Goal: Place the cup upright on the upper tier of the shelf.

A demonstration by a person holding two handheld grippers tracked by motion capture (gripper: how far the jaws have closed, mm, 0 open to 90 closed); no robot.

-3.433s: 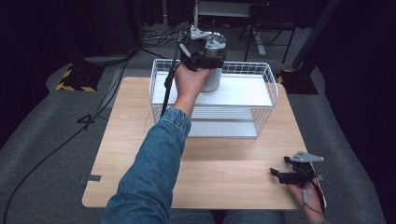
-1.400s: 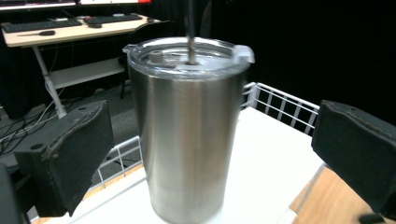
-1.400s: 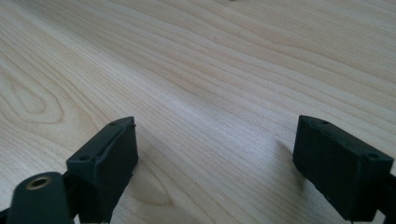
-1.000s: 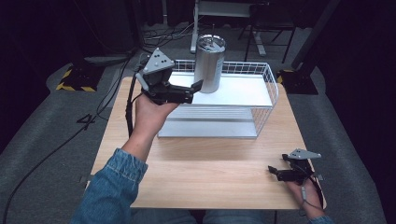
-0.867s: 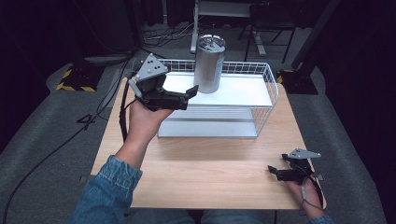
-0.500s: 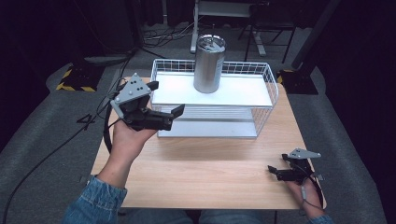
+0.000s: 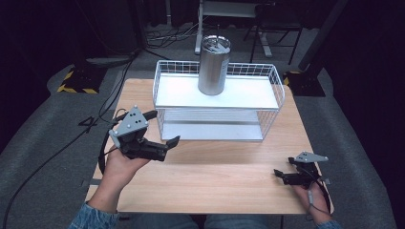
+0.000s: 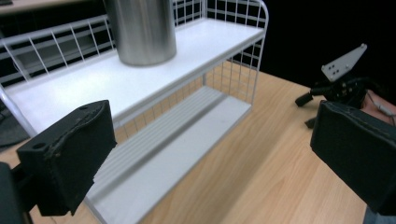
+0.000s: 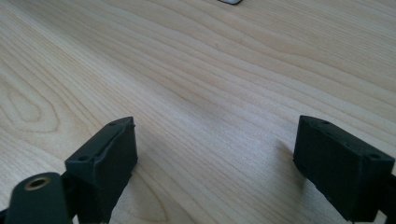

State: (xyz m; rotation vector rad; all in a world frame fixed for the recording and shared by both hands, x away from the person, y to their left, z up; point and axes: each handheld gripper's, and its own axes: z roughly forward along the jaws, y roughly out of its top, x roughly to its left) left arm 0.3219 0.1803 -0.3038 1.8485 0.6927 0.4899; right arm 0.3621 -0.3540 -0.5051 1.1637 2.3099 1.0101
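A steel tumbler (image 7: 214, 65) stood upright on the top shelf of a white wire rack (image 7: 276, 85), which sat toward twelve o'clock on the wooden bench (image 7: 224, 181). On that shelf the tumbler was left of centre, near the back rail. In the left gripper view the tumbler (image 8: 140, 29) rose out of frame at twelve o'clock, with the rack's lower shelf (image 8: 187, 140) bare beneath it.

The left claw (image 7: 173, 141) was held at about nine o'clock on the bench, just in front of the rack's near left corner, carried above the wood in the person's left hand (image 7: 119, 167). Its jaws were spread wide with nothing between them, and they pointed toward three o'clock. From its own camera the left claw (image 8: 210, 177) showed both black pads far apart, framing the rack and the bench.

The right claw (image 7: 278, 174) lay low at about four o'clock, near the bench's front right corner, well apart from the rack, in the person's right hand (image 7: 313, 198). In its own view the right claw (image 9: 215, 172) gaped open over bare wood grain, gripping nothing.
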